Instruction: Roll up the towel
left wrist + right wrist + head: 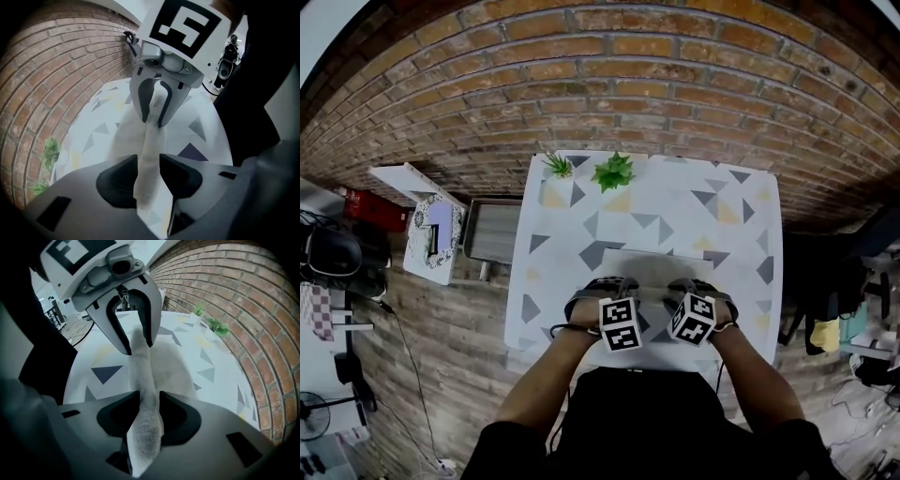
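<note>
At a table [741,272] covered in a triangle-print cloth, a person works a pale towel [652,267] with a hand-held gripper in each hand. The towel lies at the table's near edge, just in front of the person. Its nearest edge is gathered into a thick fold that runs crosswise, from one gripper to the other. The left gripper [149,171] pinches that fold near its left end, with the cloth filling the gap between its jaws. The right gripper [145,411] does the same near the right end, and each gripper view shows the other gripper facing it along the fold. Both tools point steeply down, side by side and level with each other, so neither hand is nearer the work. The towel's flat remainder stretches away from them toward two small potted plants [613,172] at the far edge. By that layout, the roll would have to travel forward, away from the person, with its axis kept crosswise. The rolling looks barely begun.
</note>
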`<state>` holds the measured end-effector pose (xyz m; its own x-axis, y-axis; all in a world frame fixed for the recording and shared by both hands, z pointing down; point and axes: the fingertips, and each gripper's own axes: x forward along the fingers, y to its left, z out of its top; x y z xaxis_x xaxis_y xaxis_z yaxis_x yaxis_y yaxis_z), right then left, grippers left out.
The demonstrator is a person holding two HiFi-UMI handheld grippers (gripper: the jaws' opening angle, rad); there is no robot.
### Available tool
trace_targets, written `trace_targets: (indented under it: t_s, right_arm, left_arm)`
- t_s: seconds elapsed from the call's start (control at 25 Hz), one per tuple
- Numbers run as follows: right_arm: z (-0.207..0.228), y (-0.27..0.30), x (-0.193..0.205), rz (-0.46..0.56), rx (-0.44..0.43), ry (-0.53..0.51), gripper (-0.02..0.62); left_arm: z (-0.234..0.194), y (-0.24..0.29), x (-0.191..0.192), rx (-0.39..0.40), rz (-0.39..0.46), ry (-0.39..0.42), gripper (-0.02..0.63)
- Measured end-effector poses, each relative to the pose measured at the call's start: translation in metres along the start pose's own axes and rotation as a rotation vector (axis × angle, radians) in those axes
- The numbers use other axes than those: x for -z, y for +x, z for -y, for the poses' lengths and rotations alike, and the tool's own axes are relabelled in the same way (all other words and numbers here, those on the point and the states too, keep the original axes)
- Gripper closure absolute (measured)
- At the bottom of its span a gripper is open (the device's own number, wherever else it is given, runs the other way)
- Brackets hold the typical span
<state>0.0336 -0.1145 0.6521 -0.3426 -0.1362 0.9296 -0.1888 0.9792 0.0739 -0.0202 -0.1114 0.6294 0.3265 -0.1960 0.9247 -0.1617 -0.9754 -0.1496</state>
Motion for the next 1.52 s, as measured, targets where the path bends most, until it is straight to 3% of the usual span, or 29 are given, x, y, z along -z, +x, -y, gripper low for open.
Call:
trace_targets:
  t_s: [0.52, 0.8, 0.96, 1.2, 1.4, 1.52]
  right_arm:
    - [0.043, 0.002, -0.006, -0.011, 0.023, 0.009, 0.451]
    - [0.059, -0.013, -0.007, 0.02, 0.05, 0.041, 0.457]
    - [0.051, -0.025, 0.011, 0.029, -0.003, 0.075, 0.438]
    - [0.037, -0.018, 0.057, -0.068, -0.046, 0.093, 0.407]
    - [0.03, -0.014, 0.062, -0.076, -0.047, 0.093, 0.407]
    - [0.034, -0.023, 0.054, -0.037, -0.02, 0.092, 0.407]
  left_arm:
    - [-0.012, 0.014, 0.006, -0.012, -0.048, 0.013, 0.445]
    - [-0.029, 0.02, 0.013, 0.005, -0.049, -0.048, 0.445]
    - [-0.038, 0.023, 0.017, 0.017, -0.05, -0.075, 0.445]
    - [-0.046, 0.024, 0.022, 0.025, -0.051, -0.105, 0.445]
    - [-0.042, 0.026, 0.023, 0.038, -0.058, -0.122, 0.454]
    - [-0.039, 0.026, 0.024, 0.058, -0.06, -0.14, 0.498]
